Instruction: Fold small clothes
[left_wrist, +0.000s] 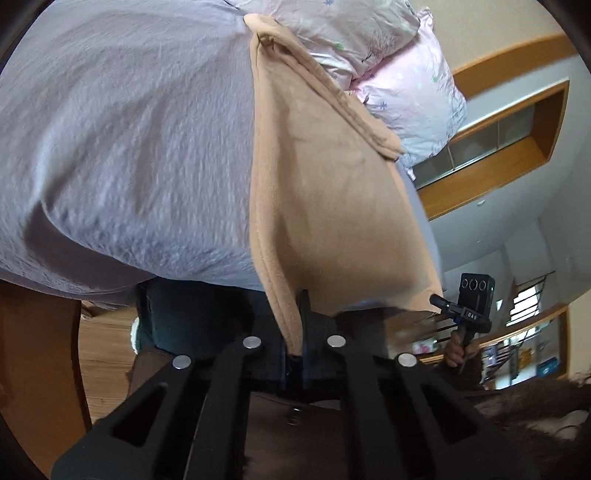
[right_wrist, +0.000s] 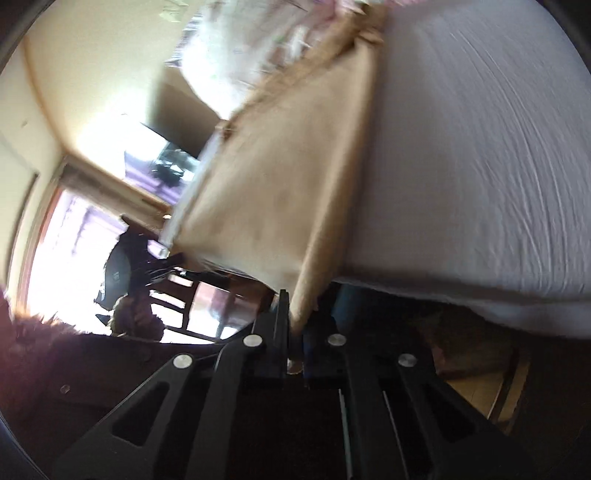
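Observation:
A tan garment is stretched over the lilac bed sheet. My left gripper is shut on the garment's near hem corner. In the left wrist view the right gripper shows at the garment's other near corner, held by a hand. In the right wrist view my right gripper is shut on the near corner of the tan garment, which runs up along the sheet. The far end of the garment is folded over in a bunched band. The right wrist view is blurred.
A floral pink quilt lies bunched at the far end of the bed. The bed's front edge drops to a wooden floor. Wooden window frames and a bright glass door stand beyond.

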